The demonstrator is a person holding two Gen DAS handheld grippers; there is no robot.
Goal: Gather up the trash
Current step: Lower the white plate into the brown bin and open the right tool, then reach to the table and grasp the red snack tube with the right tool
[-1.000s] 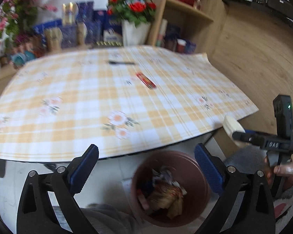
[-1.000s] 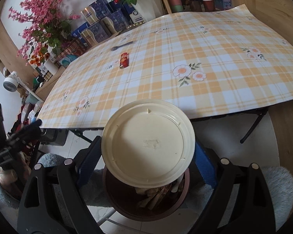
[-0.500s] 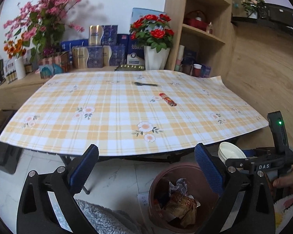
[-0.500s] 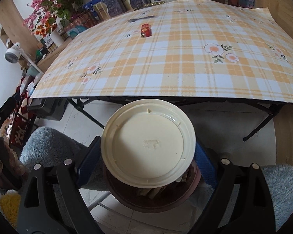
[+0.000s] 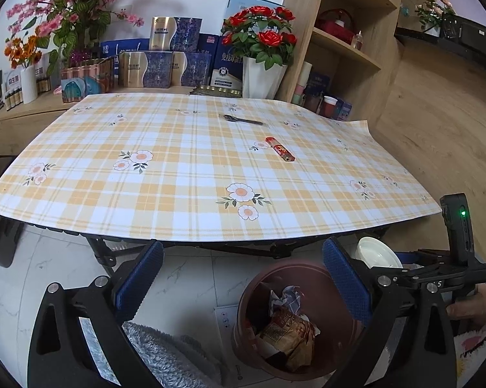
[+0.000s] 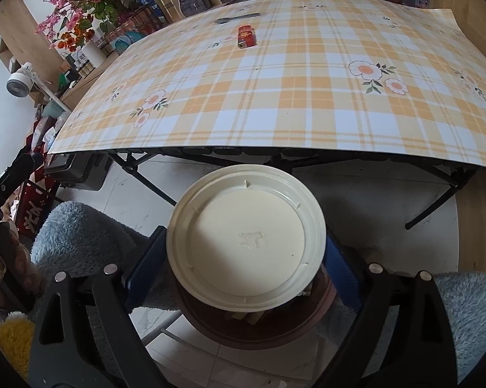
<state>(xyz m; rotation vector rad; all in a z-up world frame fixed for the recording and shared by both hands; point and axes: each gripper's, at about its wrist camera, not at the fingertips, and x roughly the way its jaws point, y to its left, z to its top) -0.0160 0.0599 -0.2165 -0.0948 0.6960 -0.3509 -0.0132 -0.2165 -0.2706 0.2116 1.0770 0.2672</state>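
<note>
My right gripper (image 6: 243,265) is shut on a cream plastic bowl (image 6: 245,237), bottom toward the camera, held just above the brown trash bin (image 6: 262,333) on the floor. In the left wrist view the bowl (image 5: 377,253) and right gripper (image 5: 414,265) sit at the bin's far right rim. The bin (image 5: 294,320) holds crumpled paper and wrappers. My left gripper (image 5: 243,278) is open and empty above the bin's left side. A red wrapper (image 5: 280,149) and a dark spoon (image 5: 243,119) lie on the checked tablecloth (image 5: 178,168).
The folding table's black legs (image 6: 152,184) stand behind the bin. Shelves (image 5: 346,42), boxes and flower vases (image 5: 262,74) line the back. A grey-blue fluffy sleeve (image 6: 81,236) is at the lower left of the right wrist view.
Both grippers have pulled back and down from the table edge. The right gripper with the bowl has stayed over the bin. The left gripper stays open.
</note>
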